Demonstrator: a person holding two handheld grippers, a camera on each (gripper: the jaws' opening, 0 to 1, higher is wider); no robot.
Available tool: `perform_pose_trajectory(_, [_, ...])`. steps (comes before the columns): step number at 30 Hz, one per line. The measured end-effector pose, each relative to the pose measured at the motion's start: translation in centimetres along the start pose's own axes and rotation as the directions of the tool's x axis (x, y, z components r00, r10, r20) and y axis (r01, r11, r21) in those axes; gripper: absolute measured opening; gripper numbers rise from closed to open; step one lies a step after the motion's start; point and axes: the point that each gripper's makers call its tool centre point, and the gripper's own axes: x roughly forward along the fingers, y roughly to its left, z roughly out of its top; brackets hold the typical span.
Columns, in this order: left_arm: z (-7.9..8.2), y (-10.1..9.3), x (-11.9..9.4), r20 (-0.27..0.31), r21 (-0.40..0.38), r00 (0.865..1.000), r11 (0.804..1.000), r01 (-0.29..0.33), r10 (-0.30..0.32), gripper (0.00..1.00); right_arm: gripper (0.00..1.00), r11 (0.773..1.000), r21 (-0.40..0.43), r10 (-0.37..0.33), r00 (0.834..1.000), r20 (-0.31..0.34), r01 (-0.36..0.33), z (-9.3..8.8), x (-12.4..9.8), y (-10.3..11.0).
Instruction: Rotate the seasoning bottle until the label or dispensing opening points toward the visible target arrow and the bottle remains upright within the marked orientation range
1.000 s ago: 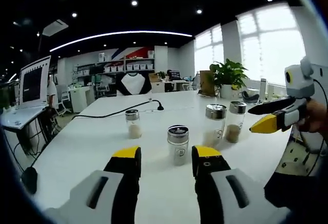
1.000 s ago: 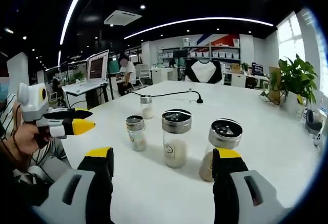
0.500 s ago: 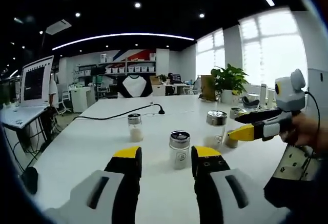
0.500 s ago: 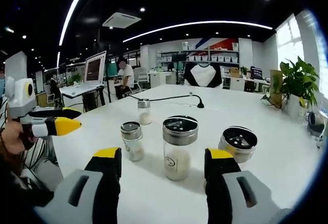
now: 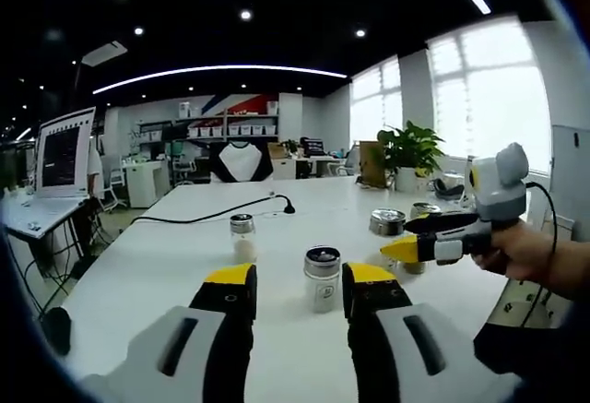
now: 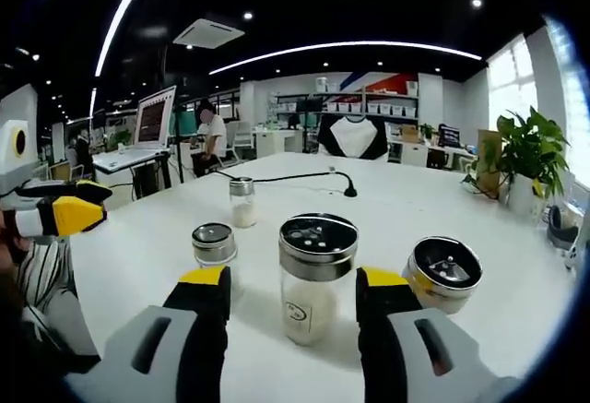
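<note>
Four seasoning bottles stand upright on a long white counter [image 6: 479, 228] in an open office.

In the right gripper view, the right hand-held gripper [image 6: 292, 288] is released, its yellow-tipped jaws spread on either side of a large glass bottle [image 6: 316, 275] with a perforated steel cap, pale powder and a small round label facing the camera. The bottle stands between the jaw tips; whether either jaw touches it cannot be told. Just right of it a second large bottle [image 6: 444, 272] sits partly behind the right jaw. To the left a small bottle [image 6: 214, 246] stands near the left jaw, and another small bottle [image 6: 241, 202] stands farther back, near a black cable [image 6: 286, 178]. The left hand-held gripper [image 6: 57, 216] shows at the left edge.

In the left gripper view, the left hand-held gripper [image 5: 298, 283] is also released, jaws apart, with the near small bottle [image 5: 323, 278] standing between and beyond the tips, not touched. The far small bottle [image 5: 242, 237] is to the left. On the right, a hand [image 5: 527, 254] holds the right hand-held gripper [image 5: 410, 237] at the two large bottles. A potted plant [image 5: 411, 149] stands by the window.
</note>
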Motion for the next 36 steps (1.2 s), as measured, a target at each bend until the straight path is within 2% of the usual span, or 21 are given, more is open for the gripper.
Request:
perform_pose_trajectory(6, [0.1, 0.2, 0.0, 0.003, 0.000, 1.000, 1.000, -0.004, 0.004, 0.39, 0.52, 1.000, -0.002, -0.022, 1.000, -0.003, 0.022, 0.2, 0.9, -0.4])
perform_pose_trajectory(21, [0.1, 0.7, 0.2, 0.002, -0.001, 1.000, 1.000, -0.012, 0.012, 0.37, 0.44, 0.998, -0.022, -0.054, 0.998, -0.042, 0.054, -0.5, 2.4, -1.5])
perform_pose_trajectory(26, [0.2, 0.7, 0.3, 0.006, -0.002, 1.000, 1.000, -0.010, 0.010, 0.37, 0.38, 0.997, -0.040, -0.072, 0.995, -0.062, 0.070, -1.0, 2.5, -2.1])
perform_pose_trajectory(36, [0.1, 0.6, 0.3, 0.004, -0.001, 1.000, 1.000, -0.008, 0.008, 0.36, 0.37, 0.999, -0.042, -0.032, 0.998, -0.054, 0.030, -1.0, 2.5, -1.5])
